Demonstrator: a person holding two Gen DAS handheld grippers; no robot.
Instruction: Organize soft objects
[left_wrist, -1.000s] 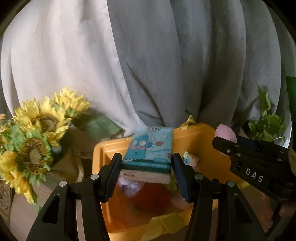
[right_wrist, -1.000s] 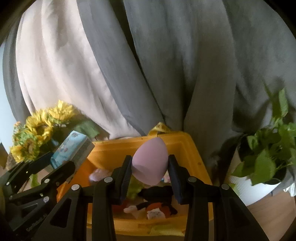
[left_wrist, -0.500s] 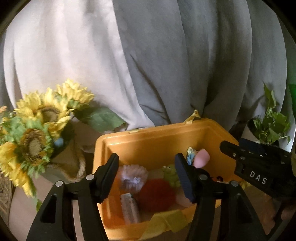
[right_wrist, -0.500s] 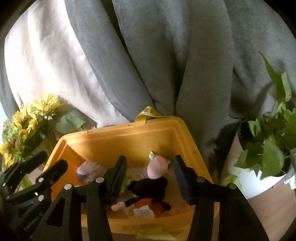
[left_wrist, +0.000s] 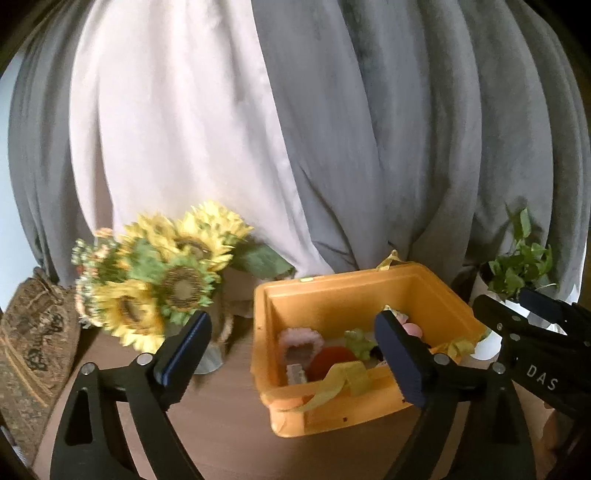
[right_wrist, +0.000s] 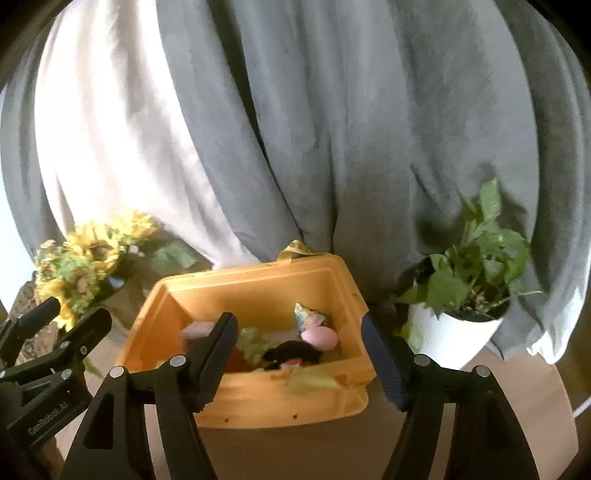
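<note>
An orange bin (left_wrist: 351, 280) (right_wrist: 258, 280) stands on the wooden table and holds several soft things. Among them are a pink egg-shaped sponge (right_wrist: 319, 338) (left_wrist: 410, 328), a black plush (right_wrist: 295, 354), a red pom (left_wrist: 332, 363), a pink fuzzy ring (left_wrist: 299, 341) and a pale packet on edge (left_wrist: 295, 373). My left gripper (left_wrist: 291, 325) hovers in front of and above the bin, its jaws opening, with nothing between them. My right gripper (right_wrist: 299, 325) also hangs before the bin, its jaws opening and holding nothing. Each gripper shows at the edge of the other's view.
A sunflower bunch (left_wrist: 166, 288) (right_wrist: 81, 266) stands left of the bin. A green plant in a white pot (right_wrist: 458, 332) (left_wrist: 517, 266) stands to its right. Grey and white curtains hang close behind. A patterned cloth bag (left_wrist: 33, 332) lies far left.
The left gripper let go of the cartoon packet and the right let go of the pink sponge; both now lie in the bin. Both grippers drew back and upward, jaws wider.
</note>
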